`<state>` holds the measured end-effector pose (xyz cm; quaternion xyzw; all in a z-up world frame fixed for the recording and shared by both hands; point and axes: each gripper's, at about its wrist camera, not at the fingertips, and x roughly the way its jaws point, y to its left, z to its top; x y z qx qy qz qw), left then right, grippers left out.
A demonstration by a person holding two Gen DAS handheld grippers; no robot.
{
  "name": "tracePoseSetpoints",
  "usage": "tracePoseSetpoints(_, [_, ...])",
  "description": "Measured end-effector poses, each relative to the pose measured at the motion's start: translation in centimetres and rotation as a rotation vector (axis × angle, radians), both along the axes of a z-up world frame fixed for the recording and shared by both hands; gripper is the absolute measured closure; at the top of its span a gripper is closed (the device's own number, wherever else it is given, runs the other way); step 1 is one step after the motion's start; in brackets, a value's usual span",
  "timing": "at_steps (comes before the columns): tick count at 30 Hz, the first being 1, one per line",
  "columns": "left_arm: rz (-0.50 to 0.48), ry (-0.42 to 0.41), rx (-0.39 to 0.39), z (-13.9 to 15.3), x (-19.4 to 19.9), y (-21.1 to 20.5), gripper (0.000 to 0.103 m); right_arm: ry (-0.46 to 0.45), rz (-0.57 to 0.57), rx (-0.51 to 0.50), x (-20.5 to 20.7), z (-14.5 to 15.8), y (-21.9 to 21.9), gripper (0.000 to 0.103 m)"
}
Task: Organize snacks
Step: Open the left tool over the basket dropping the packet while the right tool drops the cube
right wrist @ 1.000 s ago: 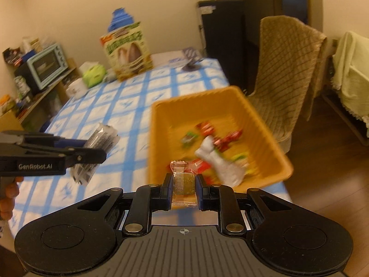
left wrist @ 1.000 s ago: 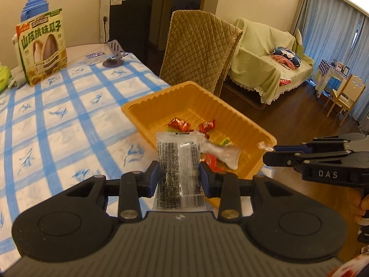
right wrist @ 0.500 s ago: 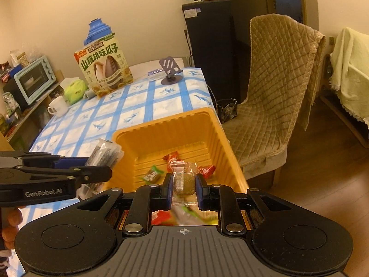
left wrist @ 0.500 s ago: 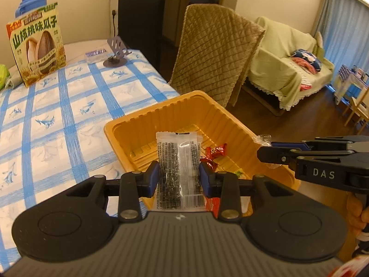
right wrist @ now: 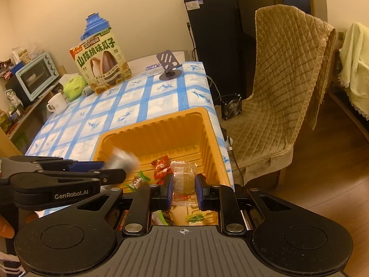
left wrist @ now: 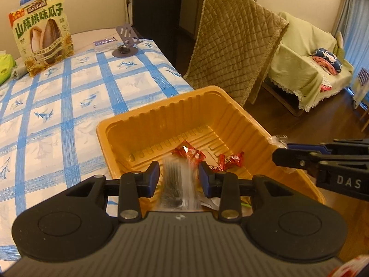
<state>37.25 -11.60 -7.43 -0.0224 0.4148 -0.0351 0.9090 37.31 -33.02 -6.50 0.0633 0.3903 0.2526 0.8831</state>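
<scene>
A blurred, dark-speckled clear packet (left wrist: 178, 182) is seen between the parted pads of the left gripper (left wrist: 178, 177), apparently untouched. A crinkly clear-wrapped candy (right wrist: 184, 180) is clamped by the right gripper (right wrist: 184, 188). Beyond both, red foil candies (left wrist: 188, 151) are scattered in a ribbed orange plastic tray (left wrist: 161, 117).

Blurred dark snack packet (left wrist: 178, 184) between left hand-held gripper (left wrist: 179, 176) pads, above orange tray (left wrist: 161, 117).

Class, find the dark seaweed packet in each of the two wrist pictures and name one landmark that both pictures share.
Left wrist view: the dark seaweed packet is low in the centre, blurred, between the left tool's fingers, over the orange tray.
Right wrist view: the packet is left of centre, blurred, at the left tool's tip, over the tray's left side.
Shared landmark: the sunflower seed bag.
</scene>
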Motion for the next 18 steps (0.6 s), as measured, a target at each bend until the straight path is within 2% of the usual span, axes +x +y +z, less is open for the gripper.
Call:
tracePoseSetpoints(15, [0.069, 0.0, -0.002, 1.2, -1.3, 0.3, 0.069, 0.013, 0.073, 0.021, 1.4, -0.8, 0.3, 0.082])
tracePoseSetpoints(18, [0.081, -0.004, 0.001, 1.6, -1.7, 0.1, 0.063, 0.013, 0.085, 0.02, 1.5, -1.0, 0.5, 0.082])
